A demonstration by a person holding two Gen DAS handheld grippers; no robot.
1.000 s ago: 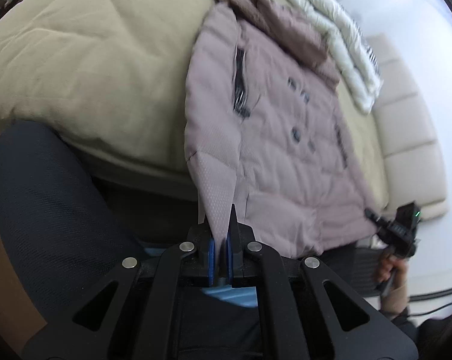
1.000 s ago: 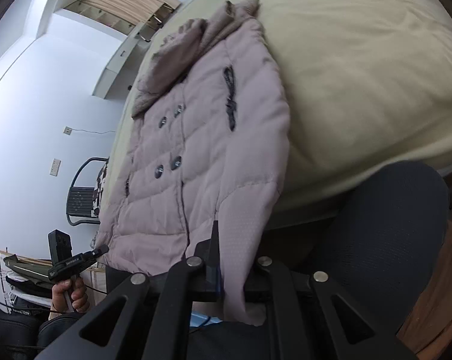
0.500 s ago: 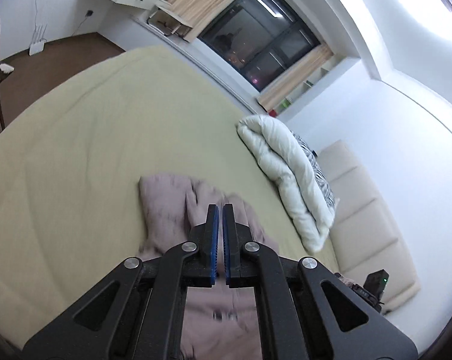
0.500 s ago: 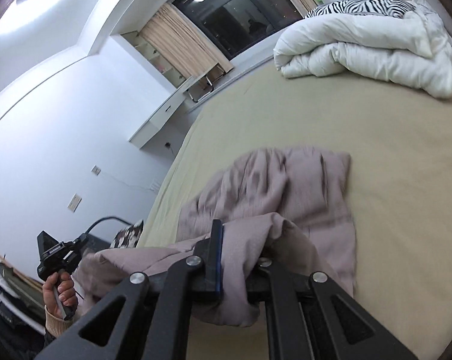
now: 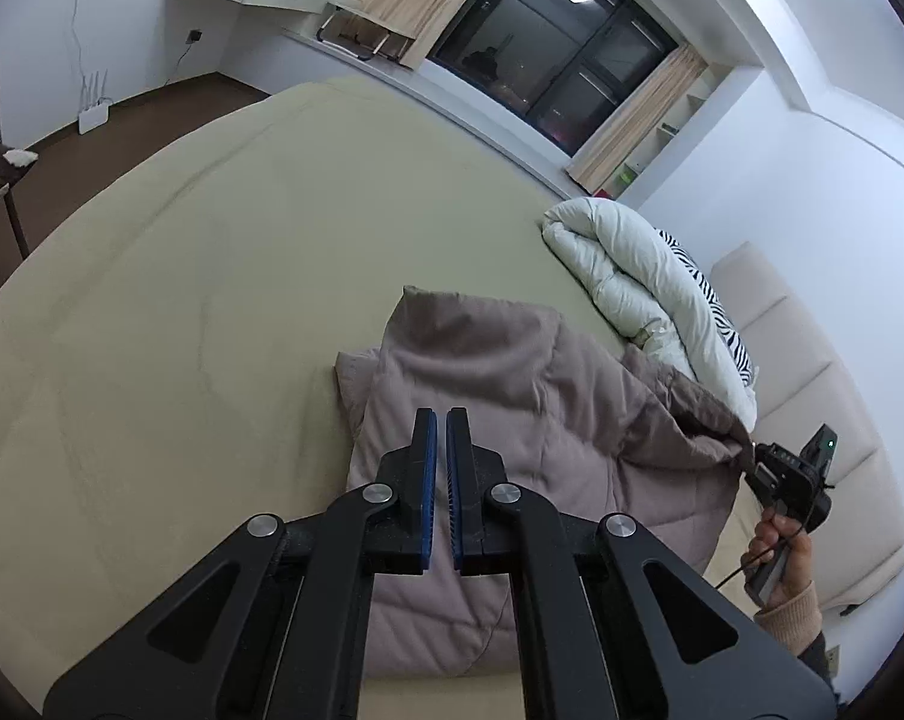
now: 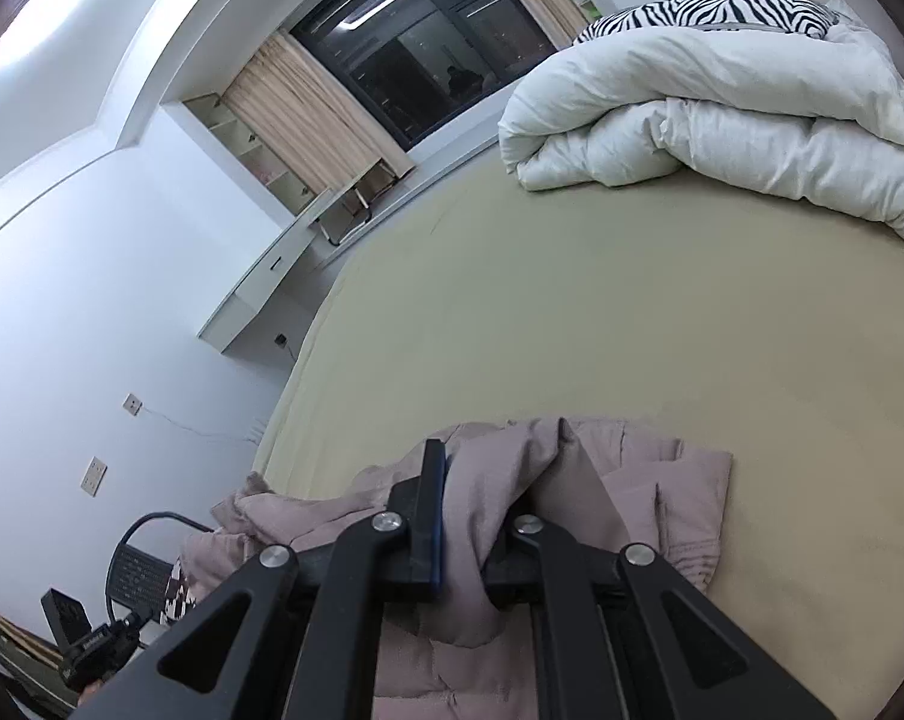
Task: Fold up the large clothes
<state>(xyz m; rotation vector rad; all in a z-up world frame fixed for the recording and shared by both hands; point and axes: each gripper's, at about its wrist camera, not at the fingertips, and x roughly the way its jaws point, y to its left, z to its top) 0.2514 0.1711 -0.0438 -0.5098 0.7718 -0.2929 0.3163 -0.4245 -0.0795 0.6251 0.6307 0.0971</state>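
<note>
A mauve padded jacket [image 5: 511,396] lies folded over on the beige bed [image 5: 212,276]; it also shows in the right wrist view [image 6: 661,480]. My left gripper [image 5: 441,426] hovers just above the jacket, its blue pads nearly together with a narrow gap and nothing between them. My right gripper [image 6: 481,498] is shut on a fold of the jacket, which bunches between its fingers and hides the right one. In the left wrist view the right gripper [image 5: 775,480] holds the jacket's edge raised at the right.
A rolled white duvet [image 5: 649,276] with a zebra-print pillow [image 6: 703,9] lies at the head of the bed. A beige padded headboard [image 5: 811,360] is at the right. A chair [image 6: 146,570] stands off the bed's side, and a dark window [image 5: 547,60] is behind.
Both grippers swung up from the bed's foot over the bed, carrying the jacket's lower part over its upper part. The left gripper has let go of the jacket; the right still grips it.
</note>
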